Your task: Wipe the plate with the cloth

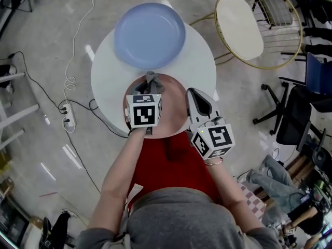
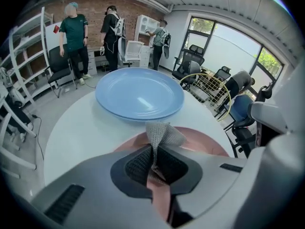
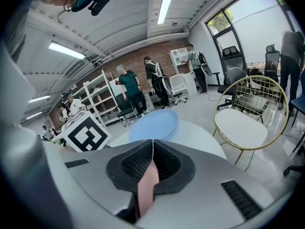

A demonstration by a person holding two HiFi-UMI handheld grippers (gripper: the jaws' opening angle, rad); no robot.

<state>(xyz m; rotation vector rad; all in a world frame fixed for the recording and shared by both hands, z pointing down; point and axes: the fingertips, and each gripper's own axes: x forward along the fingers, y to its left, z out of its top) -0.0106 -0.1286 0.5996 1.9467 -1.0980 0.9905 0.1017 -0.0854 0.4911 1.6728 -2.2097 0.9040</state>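
Observation:
A pink plate point(image 1: 174, 105) lies at the near edge of the round white table point(image 1: 202, 61). My left gripper point(image 1: 149, 90) hangs over its far part, shut on a grey knitted cloth point(image 1: 151, 82). In the left gripper view the cloth point(image 2: 164, 132) sticks up from between the jaws, with the pink plate point(image 2: 200, 140) just beyond. My right gripper point(image 1: 194, 96) is shut on the pink plate's right rim; in the right gripper view the pink plate point(image 3: 145, 185) shows between the jaws of my right gripper point(image 3: 152, 149).
A larger blue plate point(image 1: 150, 34) sits on the table's far side. A gold wire chair point(image 1: 241, 25) stands at the back right, office chairs further right. Cables and a power strip point(image 1: 68, 115) lie on the floor at left. Several people point(image 2: 74, 32) stand far off.

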